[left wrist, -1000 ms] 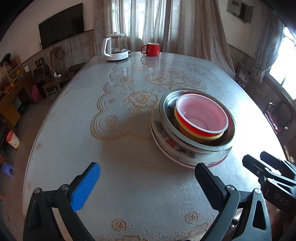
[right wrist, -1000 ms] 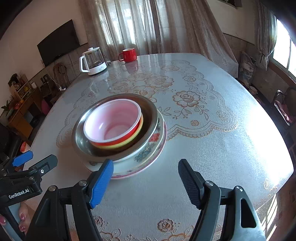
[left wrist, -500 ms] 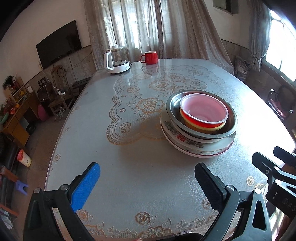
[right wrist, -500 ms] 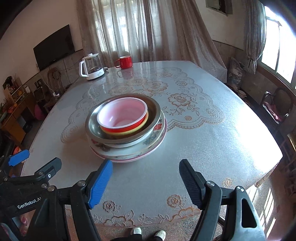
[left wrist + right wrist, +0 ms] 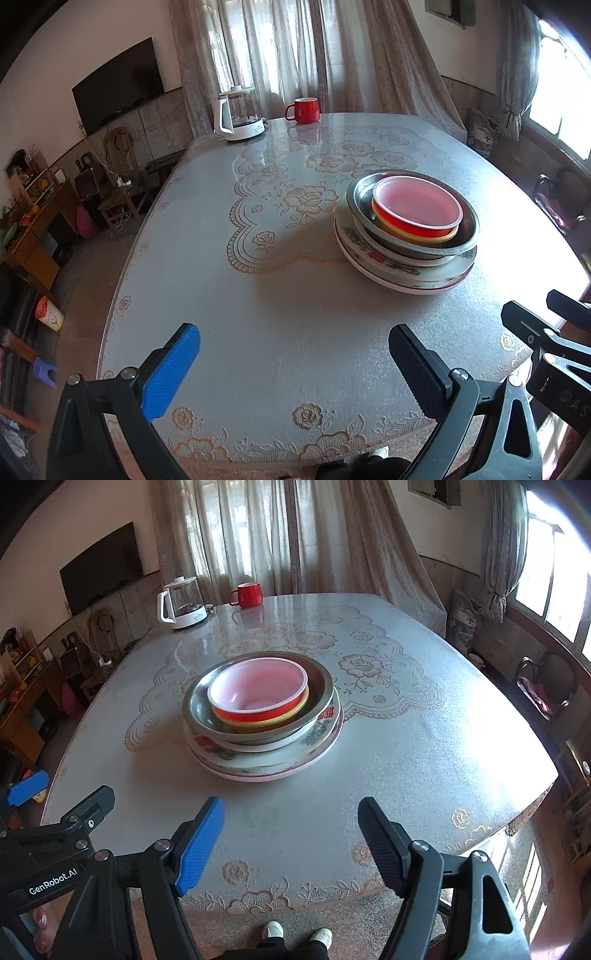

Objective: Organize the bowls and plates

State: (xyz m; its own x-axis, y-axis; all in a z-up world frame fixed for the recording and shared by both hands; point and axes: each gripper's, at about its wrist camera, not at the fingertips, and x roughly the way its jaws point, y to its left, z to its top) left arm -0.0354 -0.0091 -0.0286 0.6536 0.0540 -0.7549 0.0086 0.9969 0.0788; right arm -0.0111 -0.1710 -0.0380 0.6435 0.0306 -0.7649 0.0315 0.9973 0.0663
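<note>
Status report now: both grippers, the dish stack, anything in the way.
Left gripper open, empty; right gripper open, empty. Dish stack nested on the table, untouched. Kettle and red mug at far edge, clear of path.

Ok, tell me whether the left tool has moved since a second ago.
Yes. The left tool has backed away from the stack of dishes: the table's near edge, unseen a second ago, now shows in its view.

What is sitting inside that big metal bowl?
Inside the metal bowl sits a red bowl with a pale pink inside, nested in a yellow bowl of which only the rim shows. Whatever lies beneath them is covered.
</note>
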